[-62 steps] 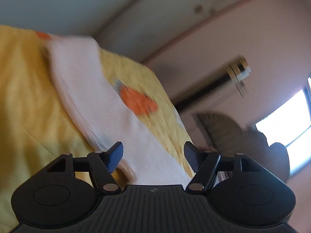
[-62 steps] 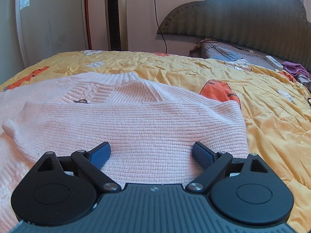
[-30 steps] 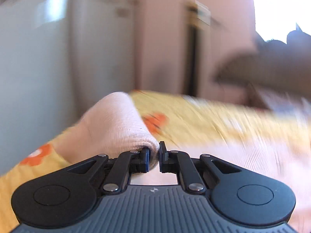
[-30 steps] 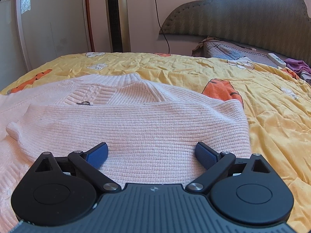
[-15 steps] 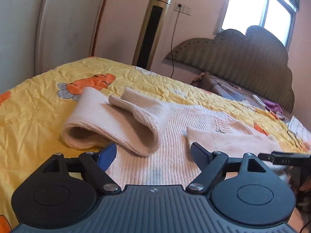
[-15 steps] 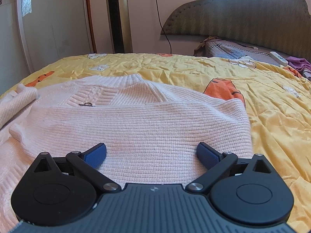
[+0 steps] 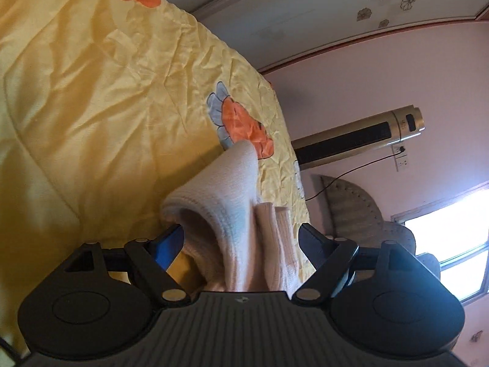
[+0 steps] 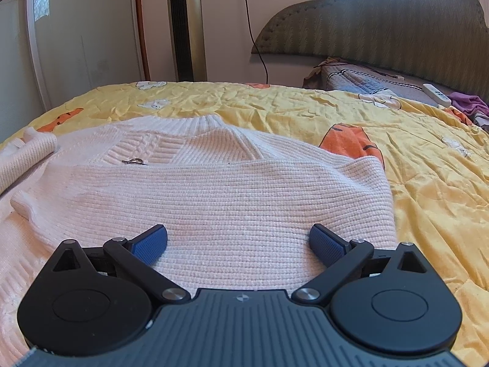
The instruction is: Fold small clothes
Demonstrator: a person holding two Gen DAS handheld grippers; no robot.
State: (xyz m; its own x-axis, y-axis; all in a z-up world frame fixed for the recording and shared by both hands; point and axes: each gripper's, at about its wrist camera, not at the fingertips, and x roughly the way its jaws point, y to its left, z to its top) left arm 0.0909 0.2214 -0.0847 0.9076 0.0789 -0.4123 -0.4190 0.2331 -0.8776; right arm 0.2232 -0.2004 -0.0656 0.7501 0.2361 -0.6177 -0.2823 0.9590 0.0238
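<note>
A pale pink knitted sweater [image 8: 214,195] lies flat on the yellow bedspread [image 8: 428,183], with one sleeve folded across its chest. My right gripper [image 8: 239,231] hovers open just over that folded part, nothing between its pads. The other sleeve [image 8: 27,156] lies bunched at the sweater's left edge. In the left wrist view the picture is rolled on its side: that sleeve [image 7: 232,189] forms a looped fold right in front of my left gripper [image 7: 241,229], which is open, with the fold between its fingers and the pads not pressing on it.
A gold tower fan [image 8: 185,24] stands against the far wall beside a padded headboard [image 8: 382,21]. A white remote [image 8: 437,93] and purple cloth [image 8: 467,102] lie near the pillows at the far right. A small metal ring [image 8: 134,161] sits on the sweater's chest.
My left gripper, shut on the sleeve a second ago, opened and let it drop onto the sweater's edge, then rolled sideways and sank close to the sleeve's fold. The right gripper stayed still.
</note>
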